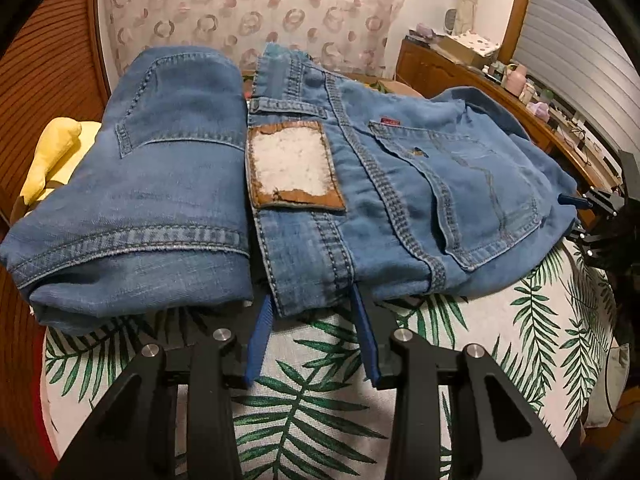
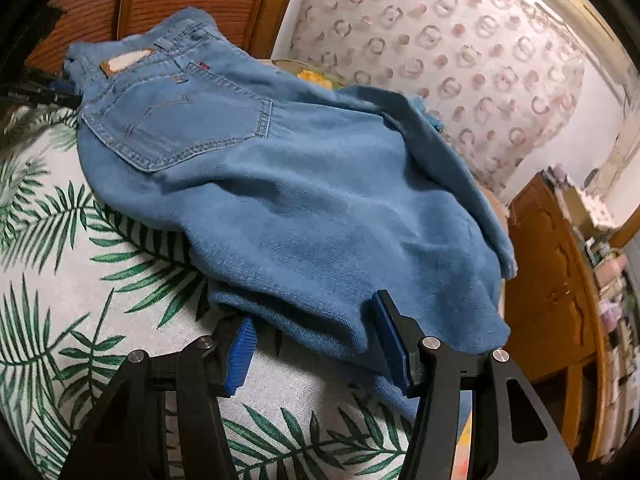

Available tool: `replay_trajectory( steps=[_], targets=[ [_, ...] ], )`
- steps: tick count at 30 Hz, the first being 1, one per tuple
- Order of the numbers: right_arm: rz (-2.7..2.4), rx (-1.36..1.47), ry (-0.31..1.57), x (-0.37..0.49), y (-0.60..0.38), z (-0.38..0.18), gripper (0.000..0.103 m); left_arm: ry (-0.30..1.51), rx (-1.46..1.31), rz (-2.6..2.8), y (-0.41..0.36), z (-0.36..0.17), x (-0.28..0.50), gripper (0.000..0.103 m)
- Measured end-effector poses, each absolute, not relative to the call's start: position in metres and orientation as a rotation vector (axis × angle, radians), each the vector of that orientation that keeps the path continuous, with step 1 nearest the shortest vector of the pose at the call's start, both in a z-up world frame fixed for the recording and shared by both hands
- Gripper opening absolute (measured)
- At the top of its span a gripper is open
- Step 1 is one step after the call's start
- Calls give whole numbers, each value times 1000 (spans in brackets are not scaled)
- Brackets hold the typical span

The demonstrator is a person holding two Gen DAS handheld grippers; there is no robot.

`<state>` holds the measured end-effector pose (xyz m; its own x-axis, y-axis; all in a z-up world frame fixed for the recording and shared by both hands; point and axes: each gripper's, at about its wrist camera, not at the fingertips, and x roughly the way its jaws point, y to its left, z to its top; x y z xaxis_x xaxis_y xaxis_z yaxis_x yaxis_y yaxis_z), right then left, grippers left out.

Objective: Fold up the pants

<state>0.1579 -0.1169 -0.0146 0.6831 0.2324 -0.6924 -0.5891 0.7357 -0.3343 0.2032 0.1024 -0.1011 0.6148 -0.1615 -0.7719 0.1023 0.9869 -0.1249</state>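
Note:
Blue jeans (image 1: 400, 184) lie folded on a leaf-print cloth (image 1: 312, 392), back pocket and worn leather patch (image 1: 292, 164) facing up. A folded leg (image 1: 160, 184) rests beside the waistband on the left. My left gripper (image 1: 312, 312) is at the near edge, its blue fingers (image 1: 258, 344) shut on either side of the waistband strip. In the right wrist view the jeans (image 2: 320, 200) bulge up as a thick fold. My right gripper (image 2: 316, 332) is shut on their near edge, tilted, with denim passing between the blue pads (image 2: 390, 332). It also shows as the right gripper (image 1: 592, 208) at the jeans' right end.
A yellow soft toy (image 1: 56, 152) lies left of the jeans. A wooden sideboard (image 1: 480, 80) crowded with small items runs along the right, seen too as the sideboard (image 2: 556, 280). A patterned curtain (image 1: 260, 12) and slatted wooden doors (image 1: 48, 72) stand behind.

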Motion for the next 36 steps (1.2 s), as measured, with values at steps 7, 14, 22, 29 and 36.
replay_trajectory(
  steps=[7,14,22,29,36],
  targets=[
    [520,-569,645,154,-123,-13,11,798,-42,-147,97,-83,193,19],
    [494,-559,565,150,-128,17,4,654,24,-131,90,-26,195,3],
    [431,-596,480,142,-115,68,4,612,33,-158,90,8,205,3],
    [391,-572,428,131,-104,99,3,514,15,-142,101,54,203,3],
    [422,-575,371,74,-89,117,3,446,0,-96,131,82,176,3]
  ],
)
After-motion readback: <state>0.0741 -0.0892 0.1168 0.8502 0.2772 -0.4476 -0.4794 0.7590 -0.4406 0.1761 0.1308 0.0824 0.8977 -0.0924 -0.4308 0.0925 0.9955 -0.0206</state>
